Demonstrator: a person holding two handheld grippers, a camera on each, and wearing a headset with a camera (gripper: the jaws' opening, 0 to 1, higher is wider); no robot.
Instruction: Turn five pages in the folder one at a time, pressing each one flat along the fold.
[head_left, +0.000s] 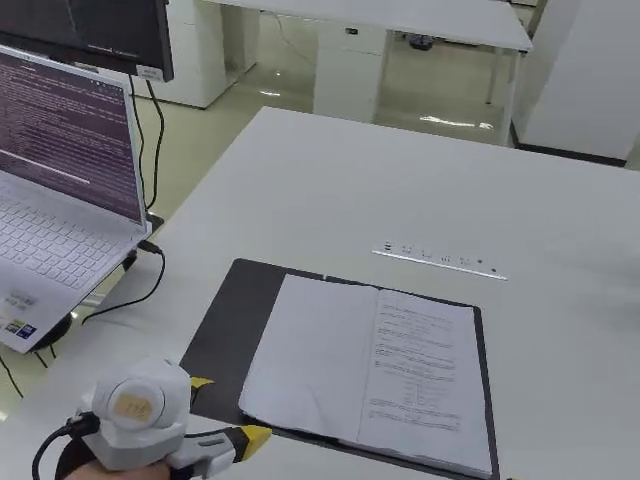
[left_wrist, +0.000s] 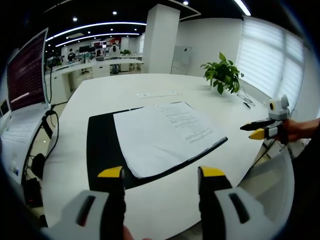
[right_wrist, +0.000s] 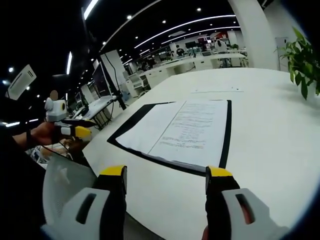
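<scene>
Laptop (head_left: 60, 215) open at left edge of worktop (head_left: 400, 180). Left tongs (left_wrist: 161, 172) spread wide, empty, by front edge, just off front-left corner of folder (head_left: 350, 360). Folder lies open near front edge: blank sheet (head_left: 310, 350) left, printed page (head_left: 420, 375) right. Right tongs (right_wrist: 165, 171) wide, empty, apart from folder's right side

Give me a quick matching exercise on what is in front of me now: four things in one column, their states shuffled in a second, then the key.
Things:
1. folder
2. laptop
3. potted plant
4. left gripper

States:
A. jaws apart, holding nothing
B. green and leafy
C. lying open on the table
D. screen lit with text

Pairs: 1-C, 2-D, 3-B, 4-A.
</scene>
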